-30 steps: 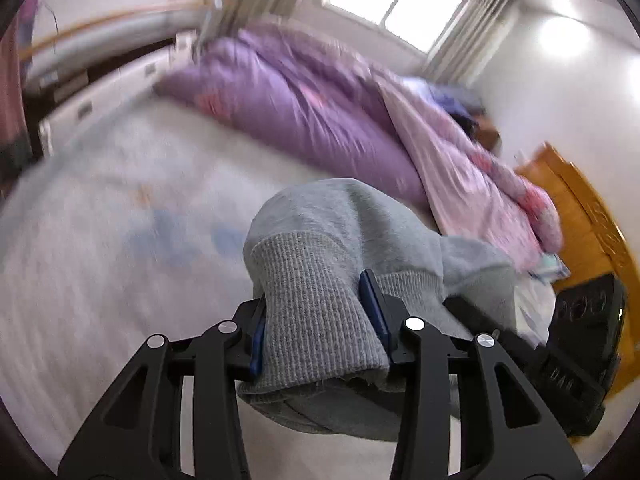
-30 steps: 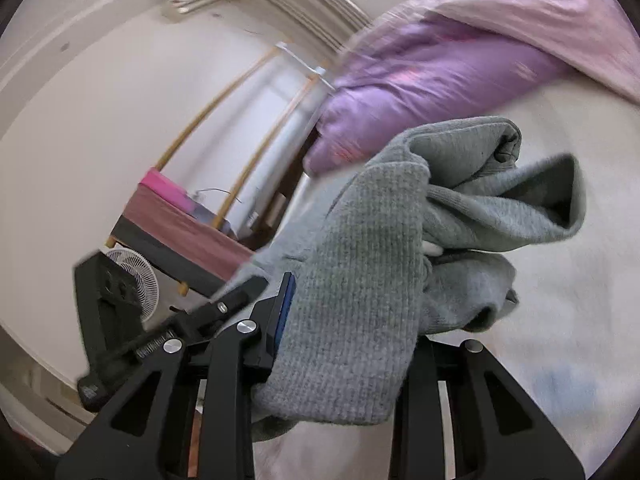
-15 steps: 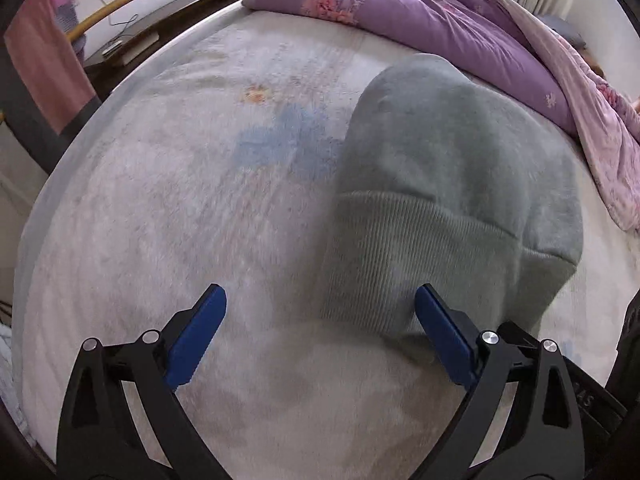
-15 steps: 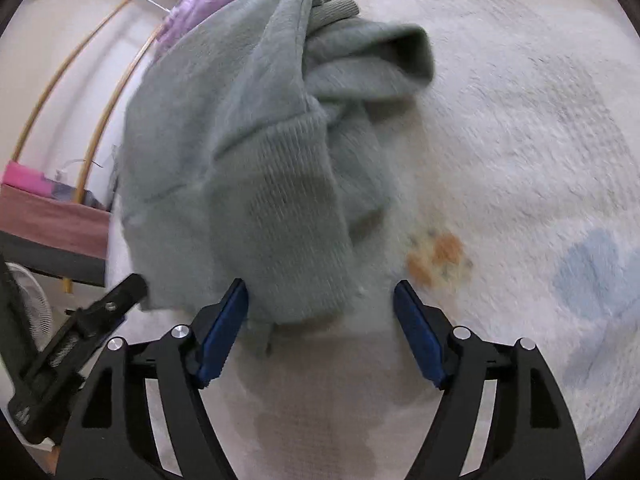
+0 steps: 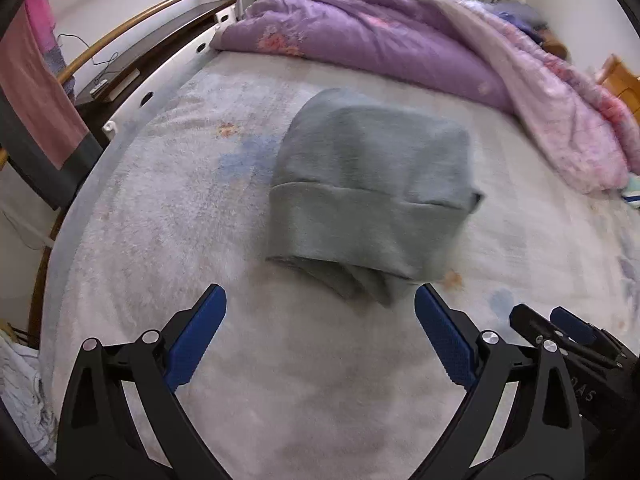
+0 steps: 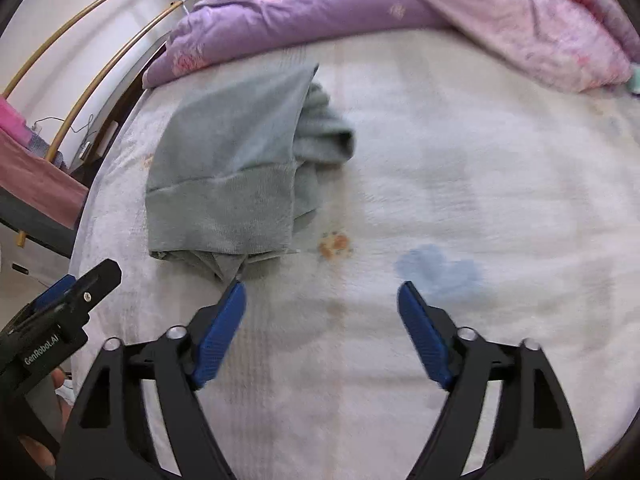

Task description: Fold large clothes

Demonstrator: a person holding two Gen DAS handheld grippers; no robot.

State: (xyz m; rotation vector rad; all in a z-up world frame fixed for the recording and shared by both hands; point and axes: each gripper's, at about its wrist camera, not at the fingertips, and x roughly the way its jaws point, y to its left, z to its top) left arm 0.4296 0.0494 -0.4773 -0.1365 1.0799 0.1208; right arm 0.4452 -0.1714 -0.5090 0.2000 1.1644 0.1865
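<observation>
The grey sweater (image 5: pixel 372 196) is shown folded into a compact bundle on the bed sheet (image 5: pixel 168 216), in front of the purple quilt (image 5: pixel 360 40). The left gripper (image 5: pixel 320 336) and right gripper (image 6: pixel 322 328), jaws just opened wide, are held empty beside it. Folding is judged largely done; a loose sleeve edge may need tucking.

The pale bedsheet (image 5: pixel 168 216) lies bare in front of both tools, so there is open room to pass low on every near side of the folded grey sweater (image 5: pixel 372 196), the one lump in the middle. Behind it a heaped purple quilt (image 5: pixel 360 40) (running into a pink one on the right) walls off the far side. Curved wooden rails (image 5: pixel 132 24) and a dark shelf (image 5: pixel 160 44) close the left edge.
</observation>
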